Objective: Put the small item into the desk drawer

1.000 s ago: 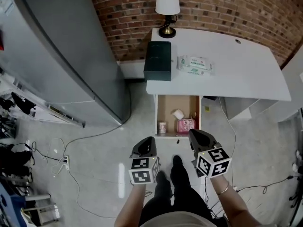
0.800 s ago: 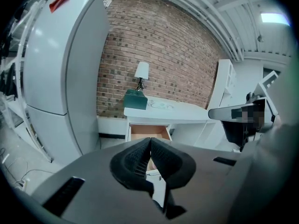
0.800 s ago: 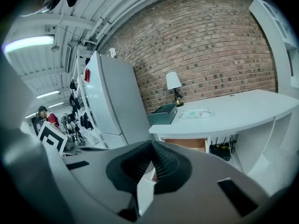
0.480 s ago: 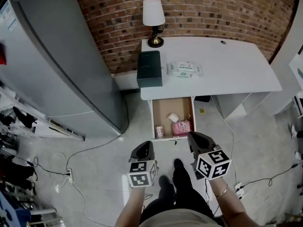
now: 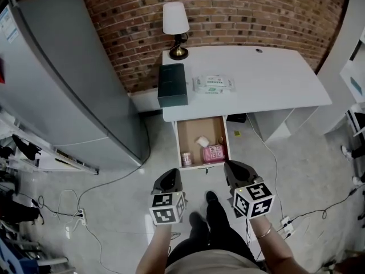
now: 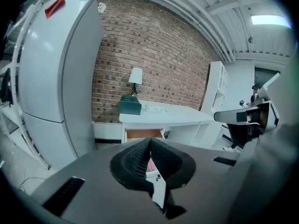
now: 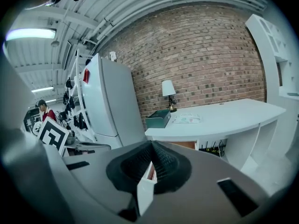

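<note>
The white desk (image 5: 268,79) has its drawer (image 5: 191,131) pulled open. A pink item (image 5: 213,152), a small white item (image 5: 202,141) and a small jar (image 5: 186,158) lie inside. My left gripper (image 5: 173,174) and right gripper (image 5: 231,167) hover over the floor, short of the drawer's front and apart from it. Both are shut with nothing between the pads. In the left gripper view the shut left gripper (image 6: 150,141) points at the drawer (image 6: 142,134). In the right gripper view the right gripper (image 7: 152,146) points at the desk (image 7: 219,118).
On the desk stand a lamp (image 5: 175,21), a dark green box (image 5: 172,84) and a pack of wipes (image 5: 214,84). A tall grey fridge (image 5: 57,79) stands left of it, before a brick wall. Cables (image 5: 85,187) run over the floor. My black shoes (image 5: 212,201) show below.
The desk and open drawer have shrunk and slid left in the head view as both grippers drew back and rose a little. Both stay shut and empty.
</note>
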A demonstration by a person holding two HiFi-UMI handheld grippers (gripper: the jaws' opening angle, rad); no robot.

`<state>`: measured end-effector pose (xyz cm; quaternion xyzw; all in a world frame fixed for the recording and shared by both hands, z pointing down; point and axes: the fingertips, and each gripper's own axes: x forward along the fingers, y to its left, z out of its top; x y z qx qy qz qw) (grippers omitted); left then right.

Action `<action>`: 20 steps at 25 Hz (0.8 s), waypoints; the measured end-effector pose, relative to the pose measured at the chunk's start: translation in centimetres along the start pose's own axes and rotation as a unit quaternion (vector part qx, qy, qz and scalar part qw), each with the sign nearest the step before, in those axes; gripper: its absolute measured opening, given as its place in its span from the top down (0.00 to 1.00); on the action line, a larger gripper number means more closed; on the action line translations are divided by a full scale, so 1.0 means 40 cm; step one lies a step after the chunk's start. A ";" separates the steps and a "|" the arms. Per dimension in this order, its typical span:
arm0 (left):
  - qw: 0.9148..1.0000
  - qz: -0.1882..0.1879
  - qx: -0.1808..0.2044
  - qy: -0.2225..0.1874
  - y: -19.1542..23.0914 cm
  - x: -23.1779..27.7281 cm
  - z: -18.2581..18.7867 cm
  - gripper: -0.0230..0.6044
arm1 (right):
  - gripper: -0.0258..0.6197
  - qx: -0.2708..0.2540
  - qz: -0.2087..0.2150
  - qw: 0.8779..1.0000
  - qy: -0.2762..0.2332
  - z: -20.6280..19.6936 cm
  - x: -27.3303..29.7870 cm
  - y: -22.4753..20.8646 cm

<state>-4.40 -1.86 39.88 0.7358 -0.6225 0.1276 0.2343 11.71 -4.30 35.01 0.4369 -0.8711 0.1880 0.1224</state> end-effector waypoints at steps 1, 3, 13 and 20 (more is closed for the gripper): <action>1.000 -0.001 0.001 -0.001 -0.002 -0.002 0.001 0.93 | 0.95 -0.001 -0.002 1.000 0.000 0.000 -0.003 0.001; 1.000 -0.002 0.003 -0.002 -0.005 -0.006 0.003 0.93 | 0.95 -0.004 -0.005 1.000 0.001 0.000 -0.007 0.002; 1.000 0.006 0.002 -0.007 0.021 -0.016 0.014 0.93 | 0.95 -0.012 -0.011 1.000 0.015 -0.016 0.004 0.015; 1.000 0.008 0.004 -0.004 0.040 0.004 0.015 0.93 | 0.95 -0.023 -0.012 1.000 0.018 -0.018 0.032 0.017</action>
